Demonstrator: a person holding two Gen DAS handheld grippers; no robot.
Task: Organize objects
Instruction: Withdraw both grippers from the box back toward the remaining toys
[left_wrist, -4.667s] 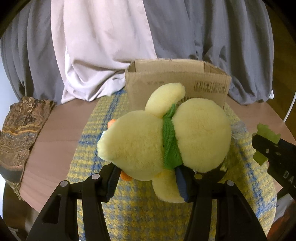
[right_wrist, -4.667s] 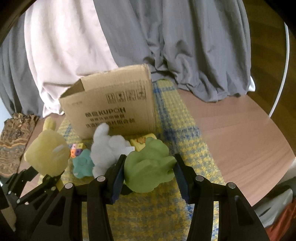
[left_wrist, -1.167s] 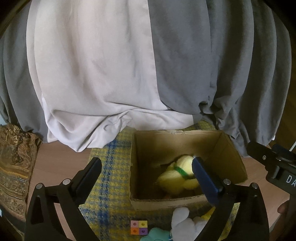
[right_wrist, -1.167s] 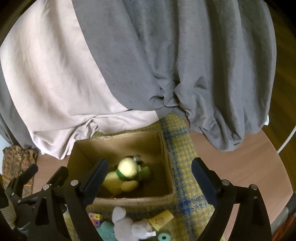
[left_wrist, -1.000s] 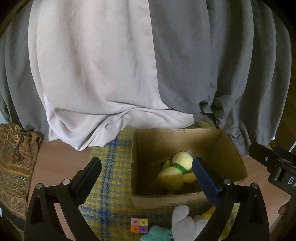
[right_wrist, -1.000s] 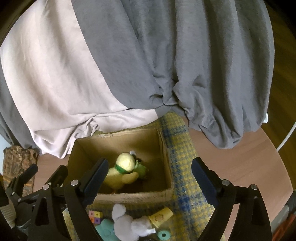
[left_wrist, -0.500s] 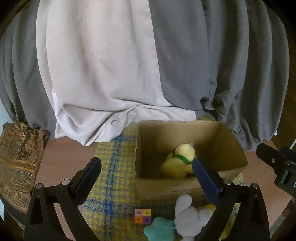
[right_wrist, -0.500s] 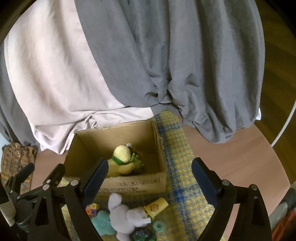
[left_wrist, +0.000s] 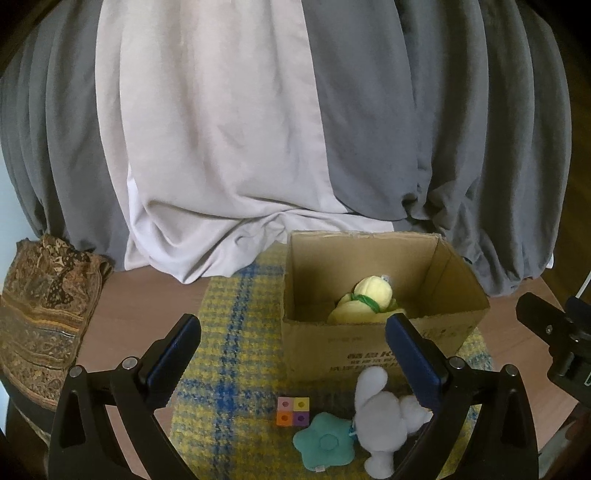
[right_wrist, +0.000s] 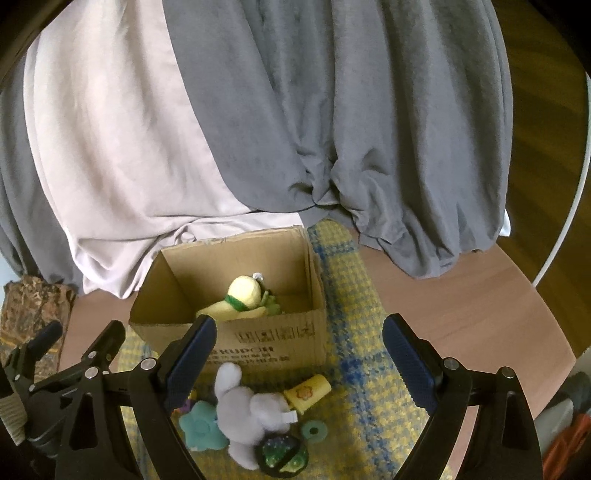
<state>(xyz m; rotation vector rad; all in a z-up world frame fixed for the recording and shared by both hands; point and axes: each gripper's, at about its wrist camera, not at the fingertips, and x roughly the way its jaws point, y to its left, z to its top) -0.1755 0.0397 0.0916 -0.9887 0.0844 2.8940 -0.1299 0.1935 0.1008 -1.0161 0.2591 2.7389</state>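
Observation:
A yellow plush duck (left_wrist: 365, 301) (right_wrist: 240, 297) with a green scarf lies inside the open cardboard box (left_wrist: 376, 349) (right_wrist: 258, 339), a green plush (right_wrist: 271, 304) beside it. In front of the box lie a white plush (left_wrist: 384, 421) (right_wrist: 247, 413), a teal star plush (left_wrist: 325, 445) (right_wrist: 201, 426), a four-coloured block (left_wrist: 293, 411), a yellow cylinder (right_wrist: 308, 393), a teal ring (right_wrist: 314, 430) and a dark green round toy (right_wrist: 282, 452). My left gripper (left_wrist: 291, 354) stands open and empty, near side of the box. My right gripper (right_wrist: 299, 354) is open and empty too.
The box and toys sit on a yellow and blue checked cloth (left_wrist: 236, 332) (right_wrist: 354, 332) over a round wooden table (right_wrist: 461, 314). Grey and pale curtains (left_wrist: 258, 129) hang right behind. A brown patterned fabric (left_wrist: 44, 295) lies at the table's left edge.
Both grippers, still open and empty, have drawn back from above the box. The box now sits farther off, and more of the toys in front of it show.

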